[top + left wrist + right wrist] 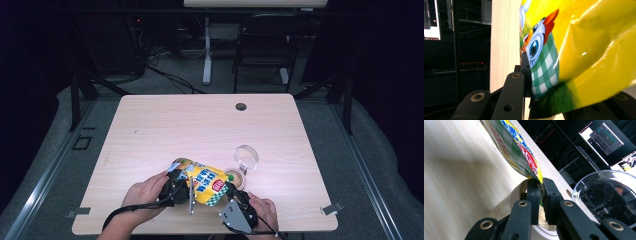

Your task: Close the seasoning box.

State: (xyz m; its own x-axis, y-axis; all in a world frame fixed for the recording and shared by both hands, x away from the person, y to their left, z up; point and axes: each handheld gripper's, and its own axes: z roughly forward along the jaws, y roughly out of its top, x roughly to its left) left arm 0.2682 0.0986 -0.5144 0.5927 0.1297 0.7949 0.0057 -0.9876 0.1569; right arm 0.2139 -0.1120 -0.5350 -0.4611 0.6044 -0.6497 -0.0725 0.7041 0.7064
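Fingers [534,195] of the right gripper [541,195] are clenched on the bottom edge of a yellow snack bag [520,150], the foil pinched thin between the two black jaws. In the left gripper view, the left gripper [544,82] grips the other end of the same bag [586,50]: one jaw presses flat against the checked green print and the crumpled foil bulges out past it. From above, the bag [205,181] hangs stretched between the two grippers near the front edge of the table [200,120], tilted over a small round bowl [235,178] with pale crumbs in it. A clear lid [246,156] lies just beside the bowl, on its far side.

The work looks like tipping snacks from the bag into the bowl. The risk is in the thin hold: slick foil could slide out of either pinch if the hands pull apart, dropping the bag onto the bowl. A tilt too steep may send pieces past the small rim onto the table, and the right gripper sits close enough to nudge the bowl.
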